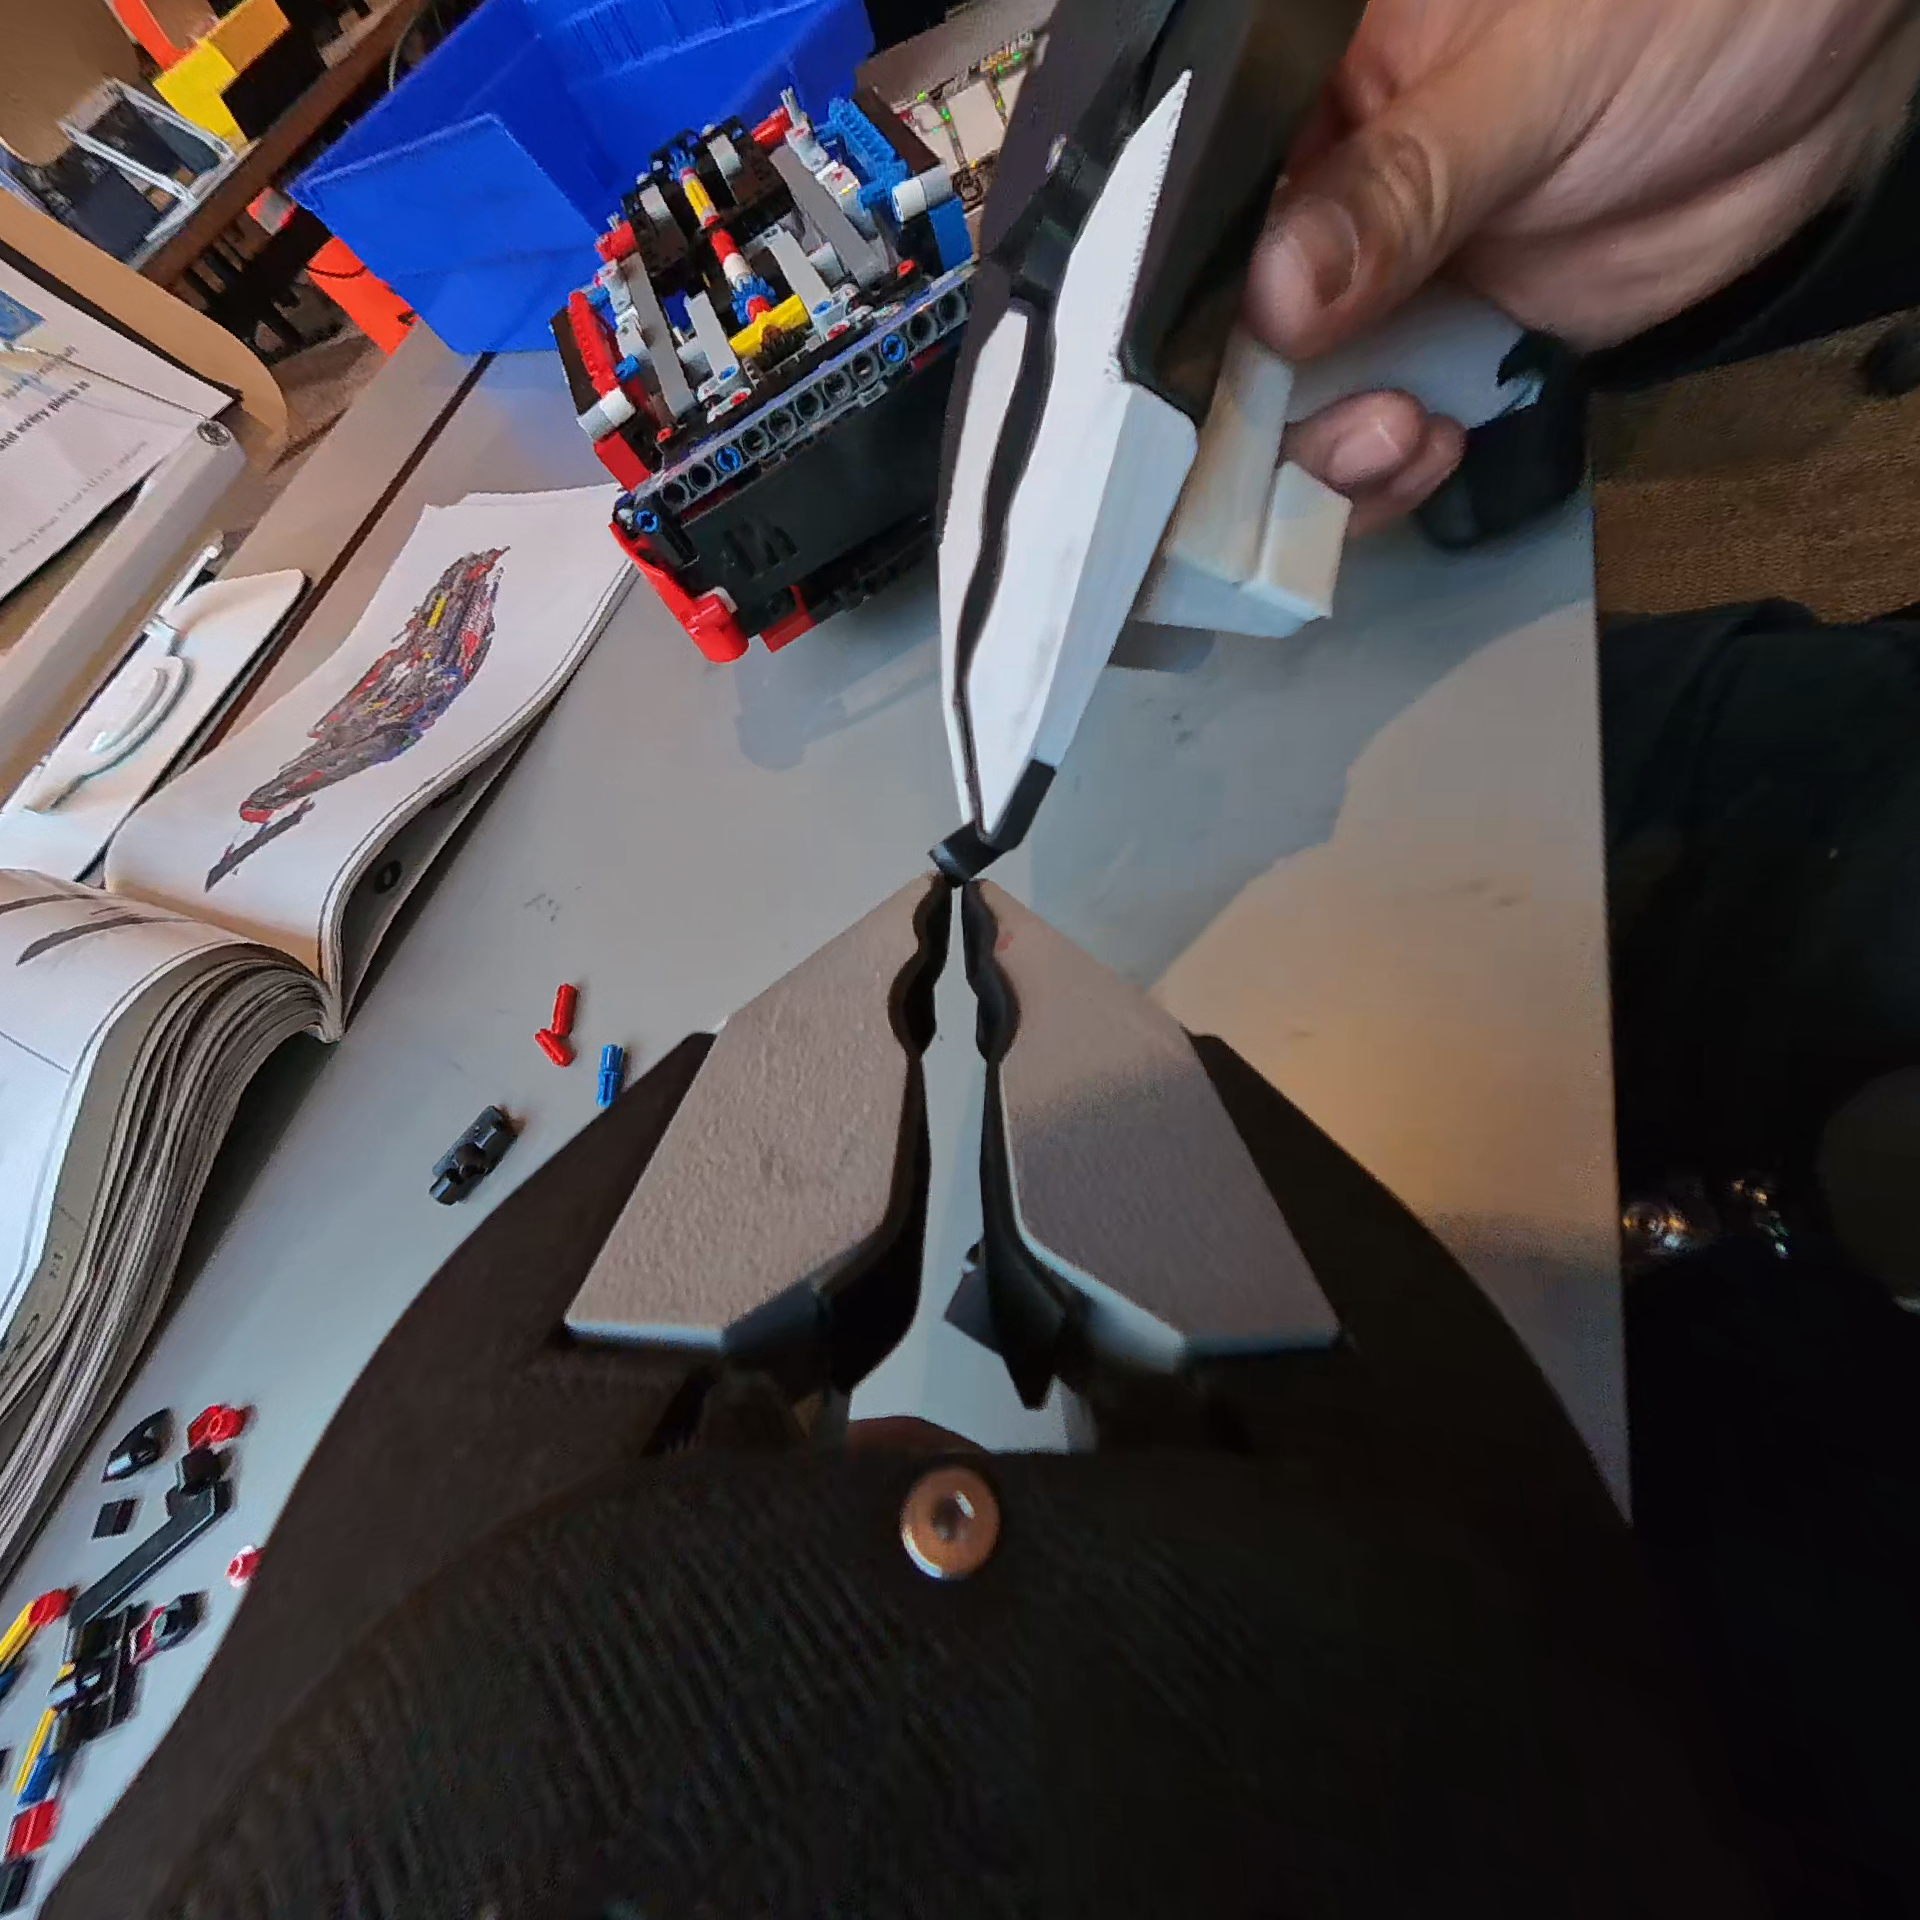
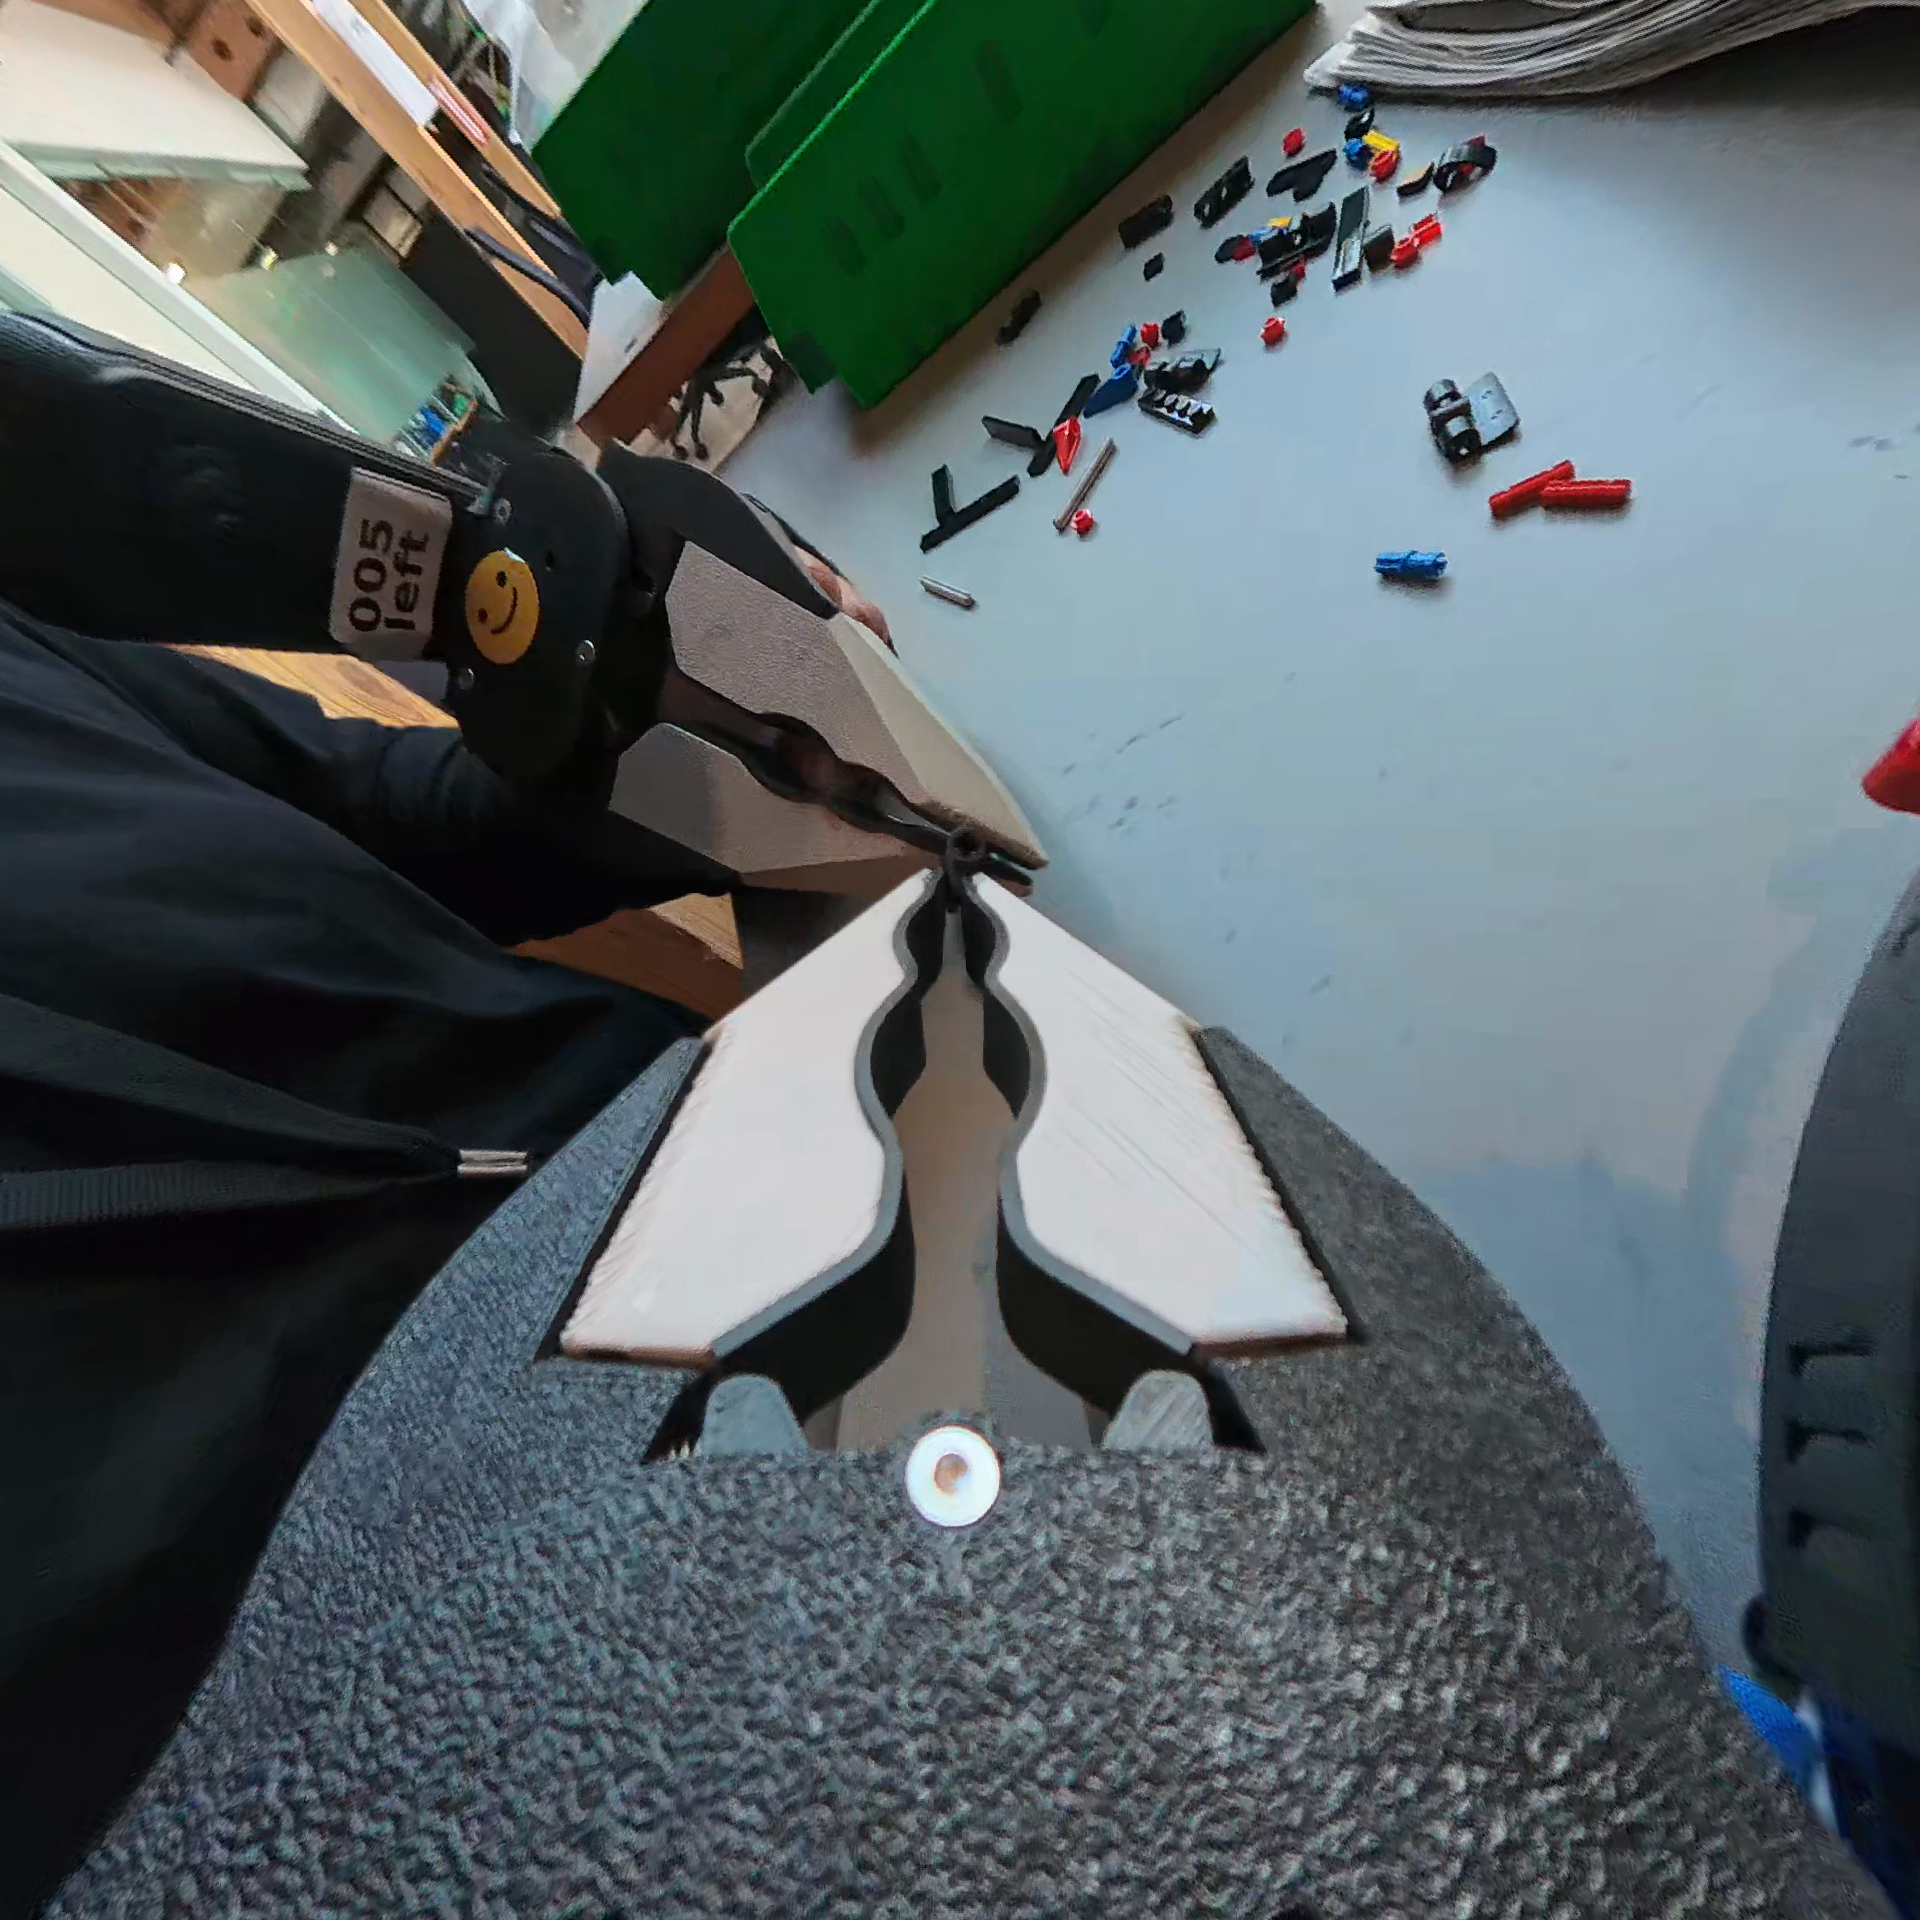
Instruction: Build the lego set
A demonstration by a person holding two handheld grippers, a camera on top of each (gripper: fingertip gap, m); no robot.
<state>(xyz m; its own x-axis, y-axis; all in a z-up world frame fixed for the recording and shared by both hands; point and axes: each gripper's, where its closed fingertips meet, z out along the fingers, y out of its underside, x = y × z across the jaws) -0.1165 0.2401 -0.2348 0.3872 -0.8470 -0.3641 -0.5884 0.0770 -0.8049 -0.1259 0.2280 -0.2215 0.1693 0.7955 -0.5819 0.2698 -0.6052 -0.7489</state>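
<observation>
Both tongs meet tip to tip above the worktop [image 1: 727, 790]: the left tongs [image 1: 951, 883] and right tongs [image 2: 951, 899] are each pinched nearly closed on one small black piece [image 1: 961, 857] — probably joining two bits in mid-air (hard to tell). Loose pins [image 1: 561, 1023] wait nearby; farther off sits the half-built model [image 1: 769, 364], beside the open manual [image 1: 343, 717].

Both grippers, left gripper [image 1: 951, 883] and right gripper [image 1: 971, 847], pinch one small black piece [image 1: 958, 860].
</observation>
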